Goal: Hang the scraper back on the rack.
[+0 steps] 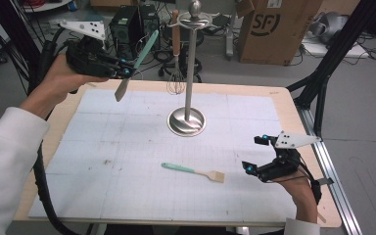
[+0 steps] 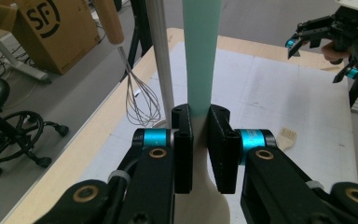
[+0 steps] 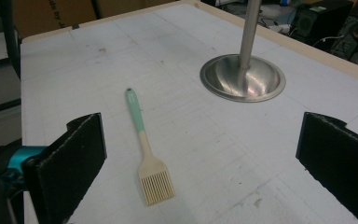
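My left gripper (image 1: 125, 72) is raised over the table's far left corner, shut on a spatula (image 1: 137, 61) with a mint-green handle and a pale blade. The handle points up and away, and the blade hangs below the jaws. In the left gripper view both pads (image 2: 183, 140) press on the spatula (image 2: 200, 56) where handle meets blade. A steel utensil stand (image 1: 191, 73) rises from the mat's far middle, with a whisk (image 1: 176, 81) hanging from it. A mint-handled basting brush (image 1: 193, 172) lies flat on the mat. My right gripper (image 1: 255, 154) hovers at the right, open and with nothing between its jaws, and the brush (image 3: 147, 154) lies ahead of it.
A white gridded mat (image 1: 103, 186) covers the wooden table (image 1: 284, 98). The stand's round base (image 3: 242, 79) sits beyond the brush. A cardboard box (image 1: 274, 29) and electronics stand on the floor behind the table. An office chair (image 2: 9, 130) is beside it.
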The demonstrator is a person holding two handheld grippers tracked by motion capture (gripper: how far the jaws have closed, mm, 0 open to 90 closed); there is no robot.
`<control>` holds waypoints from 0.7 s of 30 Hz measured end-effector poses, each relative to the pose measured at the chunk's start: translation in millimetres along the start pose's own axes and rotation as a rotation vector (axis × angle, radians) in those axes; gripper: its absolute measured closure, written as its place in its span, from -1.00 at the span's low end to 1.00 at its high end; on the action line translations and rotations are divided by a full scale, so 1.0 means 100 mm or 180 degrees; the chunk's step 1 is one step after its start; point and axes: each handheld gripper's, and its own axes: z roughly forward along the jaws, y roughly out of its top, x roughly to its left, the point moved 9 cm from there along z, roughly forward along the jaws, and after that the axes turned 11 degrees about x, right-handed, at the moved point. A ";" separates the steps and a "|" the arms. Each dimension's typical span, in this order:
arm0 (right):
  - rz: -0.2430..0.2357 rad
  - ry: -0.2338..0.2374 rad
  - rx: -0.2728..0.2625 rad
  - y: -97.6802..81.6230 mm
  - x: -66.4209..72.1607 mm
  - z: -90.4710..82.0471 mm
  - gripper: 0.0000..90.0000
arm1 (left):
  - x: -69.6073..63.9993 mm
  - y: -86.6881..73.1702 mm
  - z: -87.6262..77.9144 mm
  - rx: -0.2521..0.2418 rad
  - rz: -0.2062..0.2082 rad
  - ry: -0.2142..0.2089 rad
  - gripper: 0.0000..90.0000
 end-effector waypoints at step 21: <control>0.0009 -0.0004 0.0000 -0.01 -0.01 0.00 -1.00 | 0.24 0.23 0.22 -0.0002 -0.0060 -0.0009 0.80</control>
